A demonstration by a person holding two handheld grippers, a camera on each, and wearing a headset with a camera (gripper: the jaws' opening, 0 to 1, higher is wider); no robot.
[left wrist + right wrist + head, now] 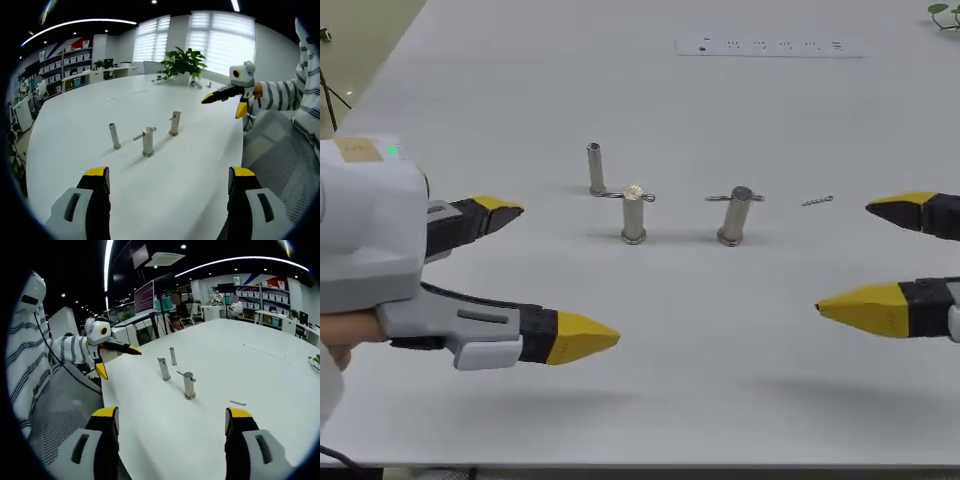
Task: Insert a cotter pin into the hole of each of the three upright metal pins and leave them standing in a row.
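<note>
Item 1, left gripper (545,272): you are holding it low at the left of the head view, just above the white surface (720,400). Its yellow-tipped fingers (578,336) are standing wide apart and gripping nothing

Item 2, right gripper (860,255): you are holding it at the right edge, facing the left gripper across the pins. Its fingers are likewise spread wide and carrying nothing

Item 3, back pin (595,168): it is standing upright, set further back than the other two, so the three are not forming a straight row

Item 4, middle pin (634,220): it is standing upright just in front of and to the right of the back pin. A cotter pin (612,195) is sticking out sideways near its top

Item 5, right-hand pin (732,222): it is standing upright, level with the middle pin and apart from it. A second cotter pin (718,198) is crossing its top

Item 6, loose cotter pin (817,201): it is lying flat on the surface, between the right-hand pin and the upper finger of the right gripper, touching neither

Item 7, pale strip (770,46): it is lying far back on the surface

Item 8, plant (945,12): it is showing at the far right corner
</note>
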